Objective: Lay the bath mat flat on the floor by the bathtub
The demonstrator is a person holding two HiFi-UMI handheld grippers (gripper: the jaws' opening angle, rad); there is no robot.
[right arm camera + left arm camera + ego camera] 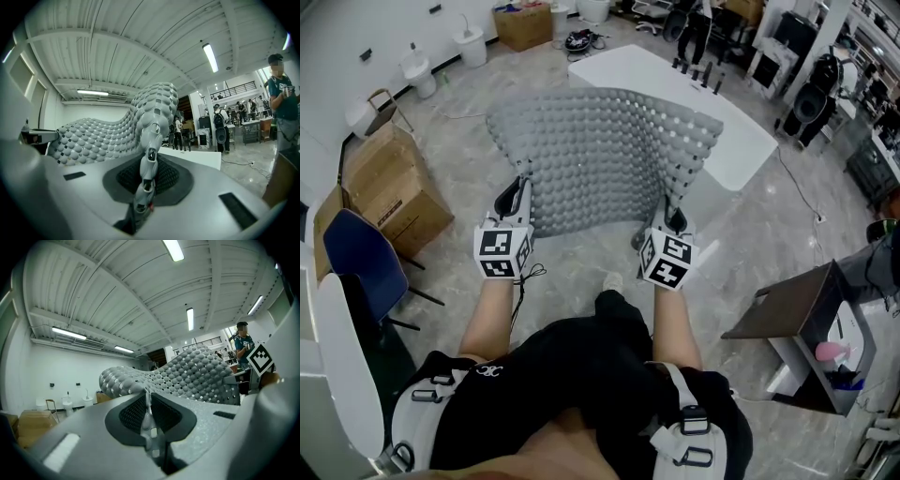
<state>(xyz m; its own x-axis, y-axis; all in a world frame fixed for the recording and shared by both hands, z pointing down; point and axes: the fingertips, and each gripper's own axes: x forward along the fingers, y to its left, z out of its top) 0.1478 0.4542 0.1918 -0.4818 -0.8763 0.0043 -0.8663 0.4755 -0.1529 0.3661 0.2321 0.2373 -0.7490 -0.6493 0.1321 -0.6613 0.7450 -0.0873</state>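
Observation:
A grey bath mat [598,155] with rows of round bumps and small holes hangs spread in the air over the floor in the head view. My left gripper [517,195] is shut on its near left edge, and my right gripper [673,217] is shut on its near right edge. In the left gripper view the bath mat [178,373] rises out of the closed jaws and billows to the right. In the right gripper view the bath mat [150,122] edge is pinched between the jaws and curves off to the left. The white bathtub [712,103] lies beyond the mat.
Cardboard boxes [389,192] and a blue chair [361,262] stand to my left. A dark side table [797,314] is at my right. White toilets [420,73] line the far left wall. People [281,89] stand in the room to the right. Cables run over the floor.

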